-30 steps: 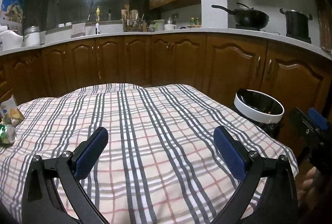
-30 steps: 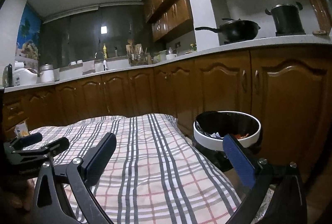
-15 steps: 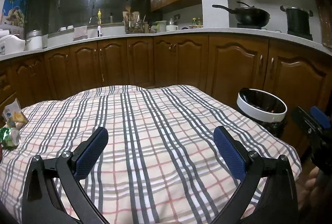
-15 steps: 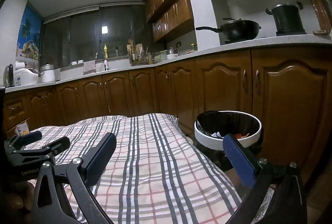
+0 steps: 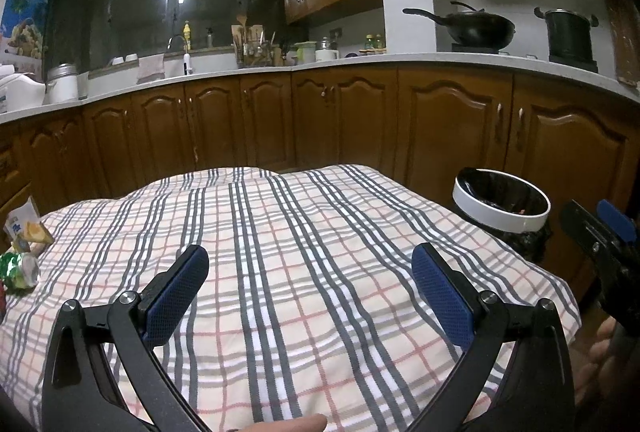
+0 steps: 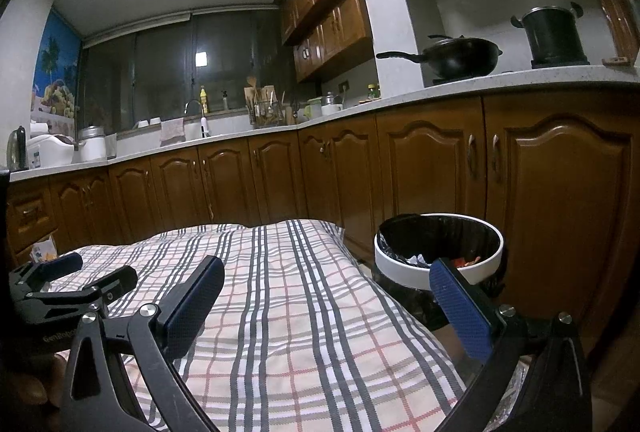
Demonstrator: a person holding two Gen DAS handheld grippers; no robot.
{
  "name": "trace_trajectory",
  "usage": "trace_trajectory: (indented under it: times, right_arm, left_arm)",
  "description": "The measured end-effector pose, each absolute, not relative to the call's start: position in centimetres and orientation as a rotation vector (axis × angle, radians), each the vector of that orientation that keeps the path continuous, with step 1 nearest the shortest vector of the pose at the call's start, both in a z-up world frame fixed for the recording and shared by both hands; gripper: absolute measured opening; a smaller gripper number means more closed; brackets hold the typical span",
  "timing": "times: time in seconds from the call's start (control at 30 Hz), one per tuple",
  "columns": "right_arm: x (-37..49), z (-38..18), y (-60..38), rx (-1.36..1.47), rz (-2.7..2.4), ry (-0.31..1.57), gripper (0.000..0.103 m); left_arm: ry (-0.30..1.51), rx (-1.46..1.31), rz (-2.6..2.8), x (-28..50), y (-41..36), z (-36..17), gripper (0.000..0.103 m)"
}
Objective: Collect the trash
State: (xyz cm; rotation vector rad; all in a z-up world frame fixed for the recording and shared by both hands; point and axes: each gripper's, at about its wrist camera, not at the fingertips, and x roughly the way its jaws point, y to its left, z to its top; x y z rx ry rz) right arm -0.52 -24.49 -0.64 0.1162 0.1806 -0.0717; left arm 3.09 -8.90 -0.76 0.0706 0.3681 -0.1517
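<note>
A crushed green can (image 5: 18, 269) and a small snack carton (image 5: 24, 226) lie at the far left edge of the table with the plaid cloth (image 5: 304, 252). My left gripper (image 5: 310, 268) hovers open over the cloth's middle, holding nothing. A white-rimmed bin with a black liner (image 5: 501, 200) stands beyond the table's right edge; crumpled paper and red scraps show inside the bin (image 6: 438, 252). My right gripper (image 6: 326, 282) is open and empty near the table's right edge, its right finger in front of the bin. The left gripper (image 6: 68, 282) shows at the left of the right wrist view.
Brown kitchen cabinets (image 5: 340, 119) run behind the table under a white counter (image 5: 360, 61). A black wok (image 5: 476, 27) and a dark pot (image 5: 570, 33) sit on the stove at the right. A hand's finger (image 5: 280, 424) shows at the bottom edge.
The left wrist view has lifted and tilted up slightly, so the can, the carton and the bin sit a bit lower. The right gripper has barely moved. Both stay open.
</note>
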Motion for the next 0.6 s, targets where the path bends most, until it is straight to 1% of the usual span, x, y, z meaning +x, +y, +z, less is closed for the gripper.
trace_trajectory:
  times: [0.6]
  right_arm:
    - [-0.9,-0.66,-24.34,0.125,-0.073,0.183,0.103]
  left_arm:
    - [0.369,0.089,-0.156,3.17,-9.07,-0.74,0.103]
